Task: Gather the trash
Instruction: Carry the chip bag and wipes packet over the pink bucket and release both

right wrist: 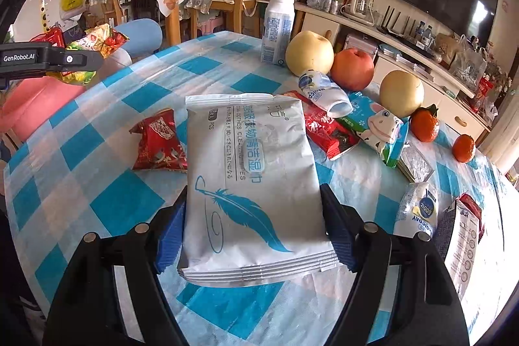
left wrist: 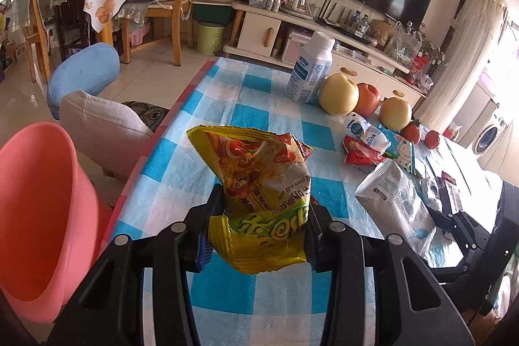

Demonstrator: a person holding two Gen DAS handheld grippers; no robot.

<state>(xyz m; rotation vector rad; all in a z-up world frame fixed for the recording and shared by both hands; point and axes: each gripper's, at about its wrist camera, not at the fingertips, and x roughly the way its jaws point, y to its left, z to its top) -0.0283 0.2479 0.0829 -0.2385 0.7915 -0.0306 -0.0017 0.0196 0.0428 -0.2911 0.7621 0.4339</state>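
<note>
Trash lay spread over the blue-checked table (right wrist: 97, 200), and I had a piece of it in each hand. At the far left, off the table's left edge, a pink bin (left wrist: 35, 200) stood beside the table with its mouth open toward me. My left gripper (left wrist: 264, 216) was clamped on a crumpled yellow snack bag (left wrist: 259, 184), both pads pressing its sides, the bag standing up out of the fingers above the cloth near the left edge. In the right wrist view that same bag (right wrist: 94, 44) showed at the far left, held over the bin's side of the table.

Further right, a red snack wrapper (right wrist: 159, 141) lay flat on the cloth, just beside the pack in my right gripper (right wrist: 256, 226). Those jaws stood fairly wide, one pad against each long side of a white wet-wipes pack (right wrist: 253, 171) with a blue feather printed on it; I held it flat between the fingers.

Beyond it, toward the far edge, a white bottle (right wrist: 277, 25) stood upright, with two yellow pears (right wrist: 309, 54) and a red apple (right wrist: 352, 68) near it. A squashed small white bottle (right wrist: 324, 93) and a red wrapper (right wrist: 327, 128) lay in front of the fruit, then a cow-printed carton (right wrist: 382, 128) lying on its side. Toward the right edge sat two tangerines (right wrist: 426, 124), and nearer me another crushed white bottle (right wrist: 416, 209).
</note>
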